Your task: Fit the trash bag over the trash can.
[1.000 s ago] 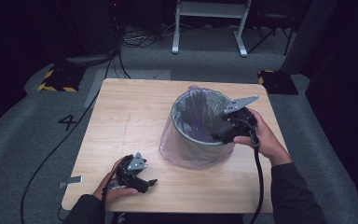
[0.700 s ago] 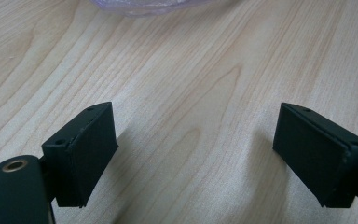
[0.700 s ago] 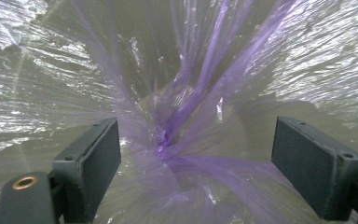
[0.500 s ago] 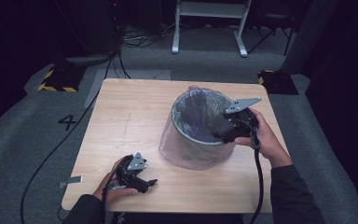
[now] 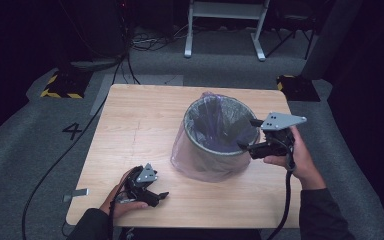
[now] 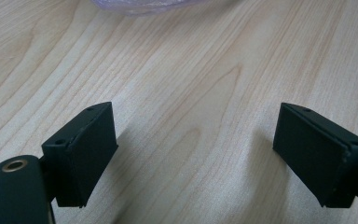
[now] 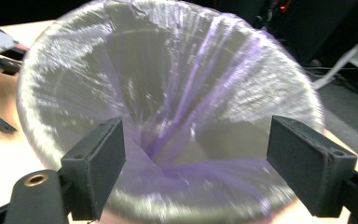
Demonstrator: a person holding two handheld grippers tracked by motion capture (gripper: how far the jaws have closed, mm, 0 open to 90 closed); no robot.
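Two grippers are at a light wooden table, one in each hand of the person. In the high view the left gripper rests low on the table near its front edge, at the left side, held by the left hand. Its jaws point toward the right. In the left gripper view the left gripper has its two black jaws wide apart, with only bare wood grain between them, and they hold nothing. At the top edge of this view a small piece of pale purple plastic lies on the wood.

A round bin stands upright on the right half of the table, and it is lined with a thin purple bag, which is folded over the rim and hangs down outside as a loose skirt that touches the table. The right gripper is held by the right hand just beside the right side of the bin, at the height of the rim, with the jaws directed over the opening. In the right gripper view the right gripper is spread open in front of the bin, and the bag folds down into the middle of it. The jaws hold nothing, and I cannot tell if they touch the rim
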